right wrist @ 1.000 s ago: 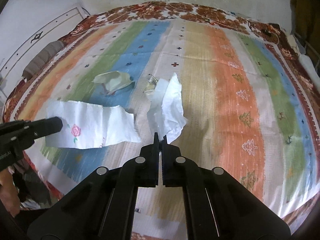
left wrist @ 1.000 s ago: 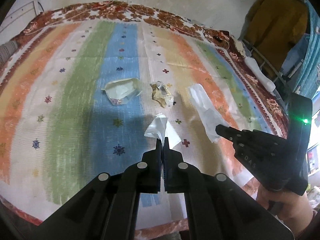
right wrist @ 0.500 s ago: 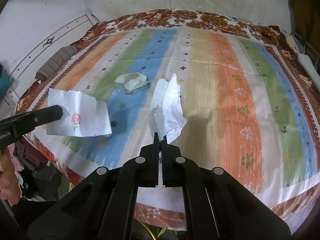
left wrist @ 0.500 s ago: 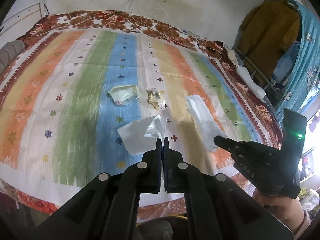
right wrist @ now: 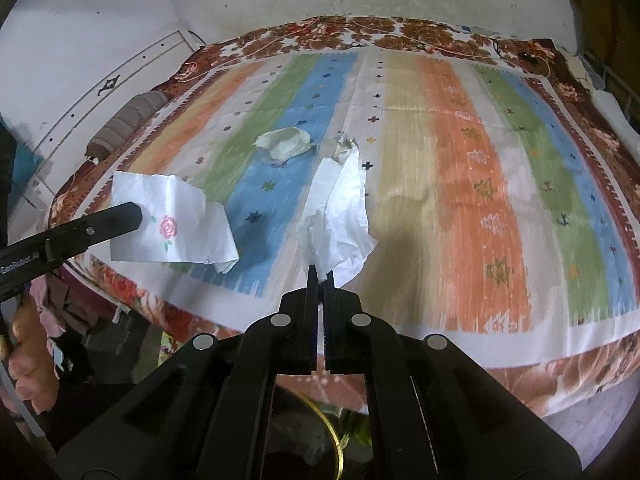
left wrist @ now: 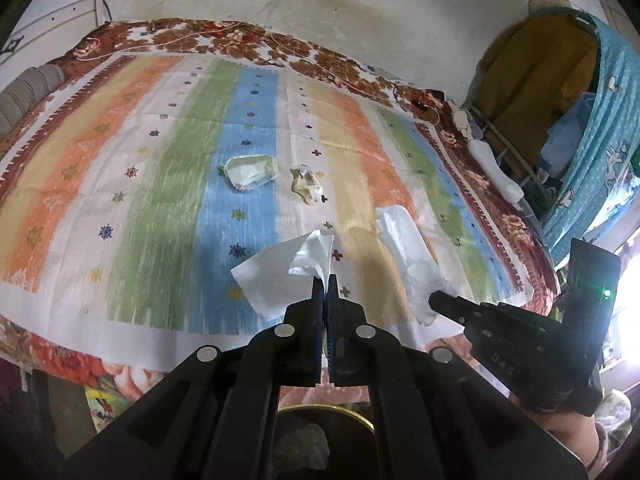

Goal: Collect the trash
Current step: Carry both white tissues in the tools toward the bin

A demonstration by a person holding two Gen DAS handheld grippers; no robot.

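My left gripper is shut on a white tissue with a pink rose print, held in the air near the bed's front edge; the tissue also shows in the right wrist view. My right gripper is shut on a crumpled white tissue, which shows in the left wrist view too. On the striped bedsheet lie a pale crumpled wrapper and a small yellowish wrapper. A dark bin with a gold rim sits below both grippers, mostly hidden.
The bed meets a stained white wall at the back. A grey bolster lies at the bed's left edge. Hanging clothes and a blue curtain stand to the right. Clutter lies on the floor beside the bin.
Both grippers have pulled back from the bed's middle toward its front edge, carrying their tissues. The bin's gold rim has come into view below them.
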